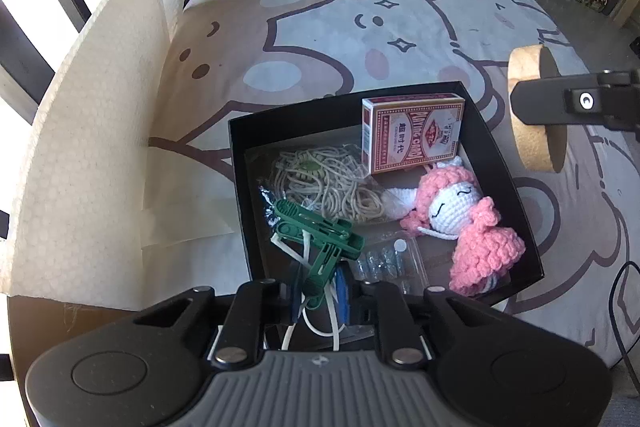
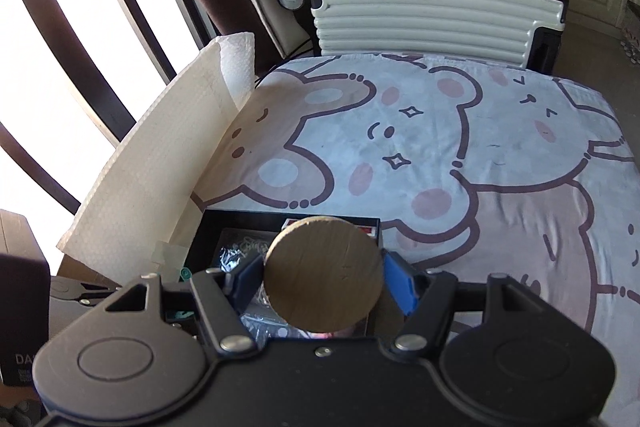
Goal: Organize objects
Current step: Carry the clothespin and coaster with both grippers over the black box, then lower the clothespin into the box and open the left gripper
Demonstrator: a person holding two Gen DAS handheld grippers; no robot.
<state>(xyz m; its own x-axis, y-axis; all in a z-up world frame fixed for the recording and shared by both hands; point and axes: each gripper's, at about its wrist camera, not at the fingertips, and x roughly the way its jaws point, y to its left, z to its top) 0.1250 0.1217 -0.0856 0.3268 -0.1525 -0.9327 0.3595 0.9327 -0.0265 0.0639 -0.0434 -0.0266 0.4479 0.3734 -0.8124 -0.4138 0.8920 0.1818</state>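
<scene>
A black open box sits on a bear-print cloth. It holds a red card pack, a bag of beige rubber bands, a pink-and-white crochet doll and a clear packet of small parts. My left gripper is shut on a bunch of green clothes pegs with white cords over the box's near edge. My right gripper is shut on a round cork disc, held above the box; the disc also shows in the left wrist view, right of the box.
A white paper towel sheet stands along the cloth's left side. A ribbed white suitcase stands behind the far edge. A dark cable lies at the right. Bare bear-print cloth stretches beyond the box.
</scene>
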